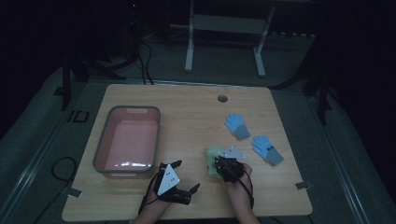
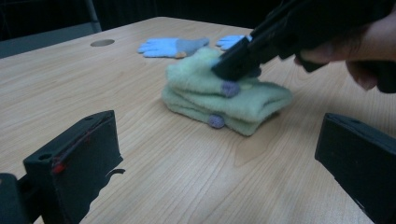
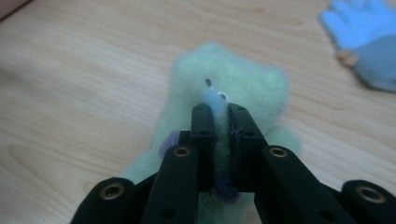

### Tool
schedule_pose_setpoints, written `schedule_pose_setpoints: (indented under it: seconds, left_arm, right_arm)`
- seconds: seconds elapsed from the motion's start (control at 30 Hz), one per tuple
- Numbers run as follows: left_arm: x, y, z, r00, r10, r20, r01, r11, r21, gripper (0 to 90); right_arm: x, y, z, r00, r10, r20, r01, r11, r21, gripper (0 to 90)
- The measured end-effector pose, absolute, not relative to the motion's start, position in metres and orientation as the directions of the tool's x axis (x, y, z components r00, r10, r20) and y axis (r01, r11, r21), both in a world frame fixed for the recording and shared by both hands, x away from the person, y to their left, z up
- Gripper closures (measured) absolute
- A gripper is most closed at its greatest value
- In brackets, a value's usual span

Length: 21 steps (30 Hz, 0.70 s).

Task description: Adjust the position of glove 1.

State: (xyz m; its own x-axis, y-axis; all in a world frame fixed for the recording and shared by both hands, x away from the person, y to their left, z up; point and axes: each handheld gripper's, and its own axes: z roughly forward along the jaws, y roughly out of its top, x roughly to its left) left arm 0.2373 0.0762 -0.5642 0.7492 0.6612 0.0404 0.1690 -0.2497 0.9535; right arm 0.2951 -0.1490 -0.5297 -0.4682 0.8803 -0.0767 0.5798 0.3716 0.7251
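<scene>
Fuzzy green knit gloves (image 2: 224, 98) on smooth matt wood-grain table (image 2: 140, 154)

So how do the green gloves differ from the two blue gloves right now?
The green gloves are stacked as one pile, while the blue gloves lie flat and apart. The right gripper is shut on the green gloves; the blue gloves lie untouched. The green gloves carry purple spots, and the blue gloves have grey cuffs. All of them rest on the wooden table.

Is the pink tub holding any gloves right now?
No, the pink tub is empty; both blue gloves and the green gloves lie on the table.
</scene>
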Motion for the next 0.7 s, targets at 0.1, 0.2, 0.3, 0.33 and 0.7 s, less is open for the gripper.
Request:
schedule_pose_setpoints:
  seconds: [0.1, 0.2, 0.3, 0.33, 0.7]
  left_arm:
    - [0.238, 0.076, -0.564, 0.751, 0.659, 0.037, 0.171, -0.248, 0.953, 0.3]
    - [0.237, 0.076, -0.564, 0.751, 0.659, 0.041, 0.169, -0.251, 0.953, 0.2]
    - [0.237, 0.076, -0.564, 0.751, 0.659, 0.047, 0.167, -0.258, 0.952, 0.2]
    - [0.237, 0.075, -0.564, 0.751, 0.658, 0.047, 0.168, -0.261, 0.951, 0.2]
    - [0.239, 0.074, -0.564, 0.755, 0.655, 0.033, 0.185, -0.261, 0.948, 0.2]
  right_arm:
    - [0.297, -0.151, -0.535, -0.494, 0.866, -0.078, 0.579, 0.395, 0.714, 78.8]
    - [0.299, -0.156, -0.533, -0.518, 0.853, -0.057, 0.573, 0.395, 0.718, 72.5]
    - [0.299, -0.162, -0.528, -0.536, 0.843, -0.051, 0.562, 0.402, 0.723, 64.6]
    - [0.299, -0.164, -0.526, -0.541, 0.840, -0.045, 0.561, 0.400, 0.725, 61.6]
    - [0.314, -0.186, -0.508, -0.621, 0.782, 0.054, 0.557, 0.392, 0.732, 17.7]
